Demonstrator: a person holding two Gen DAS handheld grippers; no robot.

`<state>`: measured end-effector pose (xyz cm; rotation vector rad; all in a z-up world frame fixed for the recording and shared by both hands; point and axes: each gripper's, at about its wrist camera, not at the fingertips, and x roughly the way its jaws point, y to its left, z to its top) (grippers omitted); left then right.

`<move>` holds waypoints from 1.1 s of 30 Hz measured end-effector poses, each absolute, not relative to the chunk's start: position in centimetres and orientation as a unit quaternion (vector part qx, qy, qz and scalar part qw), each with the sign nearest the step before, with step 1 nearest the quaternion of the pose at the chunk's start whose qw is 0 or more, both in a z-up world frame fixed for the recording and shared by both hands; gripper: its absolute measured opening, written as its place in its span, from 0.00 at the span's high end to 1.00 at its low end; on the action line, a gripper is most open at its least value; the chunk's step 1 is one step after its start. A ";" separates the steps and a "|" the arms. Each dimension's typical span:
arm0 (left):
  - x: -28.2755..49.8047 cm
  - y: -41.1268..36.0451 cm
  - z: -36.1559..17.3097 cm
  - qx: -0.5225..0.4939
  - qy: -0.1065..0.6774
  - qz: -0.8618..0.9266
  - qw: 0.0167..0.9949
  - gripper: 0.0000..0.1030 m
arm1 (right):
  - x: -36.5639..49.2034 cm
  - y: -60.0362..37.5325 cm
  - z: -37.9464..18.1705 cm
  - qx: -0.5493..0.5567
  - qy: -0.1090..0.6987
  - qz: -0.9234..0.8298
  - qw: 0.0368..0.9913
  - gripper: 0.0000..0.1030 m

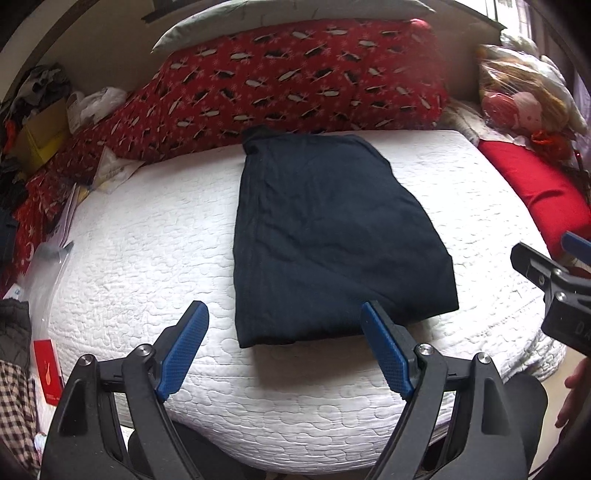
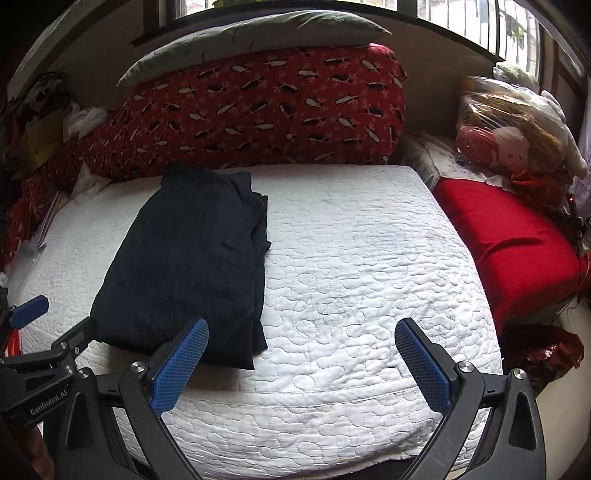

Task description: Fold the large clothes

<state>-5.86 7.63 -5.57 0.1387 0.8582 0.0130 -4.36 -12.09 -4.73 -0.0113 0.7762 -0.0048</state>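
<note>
Your left claw stands wide open with nothing between its blue pads, which hang above the near edge of the white quilted mattress. Your right claw is spread about as wide as it goes and grips nothing; only bare quilt shows between its fingers.

The folded dark navy garment lies flat on the mattress just ahead of your left claw. Its near edge sits between that claw's two pads in the left wrist view, and the right pad overlaps its near right corner in the picture; whether it touches the cloth you cannot tell from here. From your right claw the same garment lies ahead and to the left, its near corner behind the left pad, with its layered folded edges facing the open stretch of quilt.

Beyond the garment, a red patterned duvet is bunched against the wall with a grey pillow on top. Off to the right of your right claw lies a plain red cushion, and past it a plastic-wrapped doll.
</note>
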 end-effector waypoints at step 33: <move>-3.9 8.1 -6.3 0.109 0.446 -0.063 0.886 0.17 | -5.2 -11.1 -4.1 -0.044 0.361 -0.029 0.931 0.01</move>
